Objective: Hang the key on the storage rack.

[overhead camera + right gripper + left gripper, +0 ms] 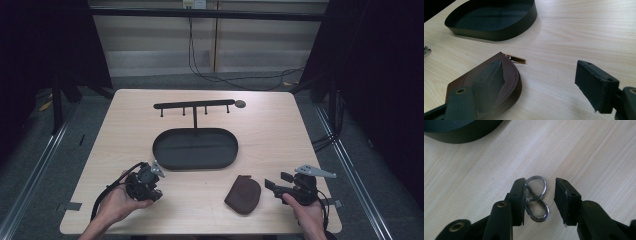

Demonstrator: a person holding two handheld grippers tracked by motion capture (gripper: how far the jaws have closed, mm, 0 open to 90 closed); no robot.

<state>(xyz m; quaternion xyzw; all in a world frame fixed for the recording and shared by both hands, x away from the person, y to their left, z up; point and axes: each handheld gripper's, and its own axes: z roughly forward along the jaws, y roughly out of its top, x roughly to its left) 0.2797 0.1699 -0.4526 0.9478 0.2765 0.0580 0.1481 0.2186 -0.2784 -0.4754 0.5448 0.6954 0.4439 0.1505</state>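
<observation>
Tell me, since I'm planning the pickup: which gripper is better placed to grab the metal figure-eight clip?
Left. The left gripper already straddles the metal clip on the table, one pad touching it. The right gripper sits open by the brown pouch, far from the clip.

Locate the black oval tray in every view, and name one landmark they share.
High view: black oval tray at mid-table, just in front of the peg rack.
Left gripper view: tray wall in the top left corner.
Right gripper view: tray at upper left, beyond the brown pouch.
Shared landmark: the light wood table.
</observation>
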